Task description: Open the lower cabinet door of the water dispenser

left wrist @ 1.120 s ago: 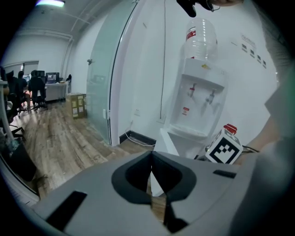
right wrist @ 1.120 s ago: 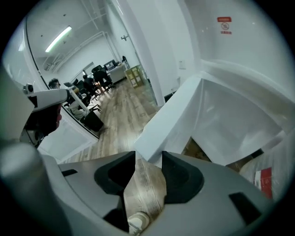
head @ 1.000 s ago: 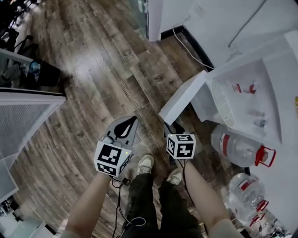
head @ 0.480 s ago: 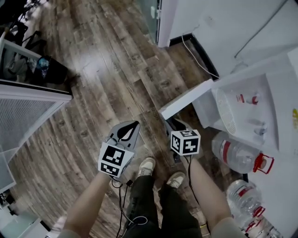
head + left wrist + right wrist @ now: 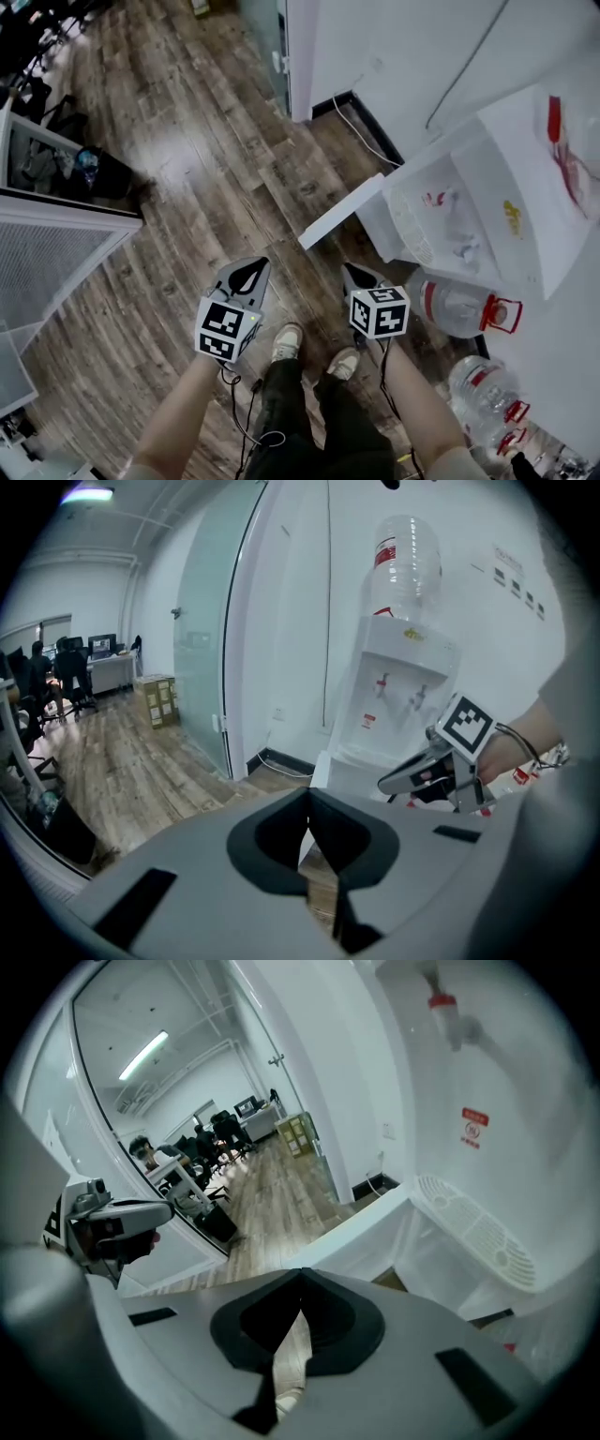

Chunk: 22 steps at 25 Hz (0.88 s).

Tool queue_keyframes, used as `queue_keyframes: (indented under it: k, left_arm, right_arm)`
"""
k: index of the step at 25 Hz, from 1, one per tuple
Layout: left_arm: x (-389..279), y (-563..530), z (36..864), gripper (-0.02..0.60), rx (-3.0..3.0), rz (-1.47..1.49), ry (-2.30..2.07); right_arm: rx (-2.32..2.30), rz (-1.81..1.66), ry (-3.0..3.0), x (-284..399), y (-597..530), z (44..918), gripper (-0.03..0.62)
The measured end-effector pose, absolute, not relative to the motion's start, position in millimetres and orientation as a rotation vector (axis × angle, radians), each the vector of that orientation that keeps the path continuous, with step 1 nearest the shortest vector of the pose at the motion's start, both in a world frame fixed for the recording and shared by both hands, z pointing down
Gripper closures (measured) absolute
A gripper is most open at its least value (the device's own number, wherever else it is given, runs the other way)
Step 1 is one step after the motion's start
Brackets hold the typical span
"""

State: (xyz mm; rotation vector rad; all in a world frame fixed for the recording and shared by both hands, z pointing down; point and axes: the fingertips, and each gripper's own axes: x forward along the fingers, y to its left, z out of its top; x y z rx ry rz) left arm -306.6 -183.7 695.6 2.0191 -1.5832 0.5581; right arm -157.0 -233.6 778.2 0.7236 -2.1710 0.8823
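The white water dispenser point(image 5: 525, 187) stands at the right, and its lower cabinet door point(image 5: 352, 211) is swung out over the wood floor. My right gripper point(image 5: 349, 269) hovers just in front of the door's free end, apart from it. Its jaws have just been closing and now meet with nothing between them. In the right gripper view the door's top edge point(image 5: 375, 1222) runs past my right gripper point(image 5: 300, 1274). My left gripper point(image 5: 251, 267) hangs shut and empty further left. From the left gripper view my left gripper point(image 5: 307, 794) faces the dispenser point(image 5: 403, 686).
Two water jugs point(image 5: 459, 305) point(image 5: 487, 380) lie on the floor right of my feet. The drip grille point(image 5: 408, 225) sits above the open cabinet. A cable point(image 5: 361, 131) runs along the wall base. A grey partition point(image 5: 56, 234) stands at the left and a glass door point(image 5: 267, 37) at the back.
Both grippers have risen. The right gripper, which was at the door's near corner, now stands clear of it. The door has stayed swung open.
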Motion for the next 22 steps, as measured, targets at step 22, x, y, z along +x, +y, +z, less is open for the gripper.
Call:
queue_keyframes:
  k: [22]
  left_arm:
    - [-205, -214, 441, 0.575, 2.307, 0.565, -1.528]
  right_arm:
    - [0.971, 0.677, -2.398, -35, -245, 453, 0.588]
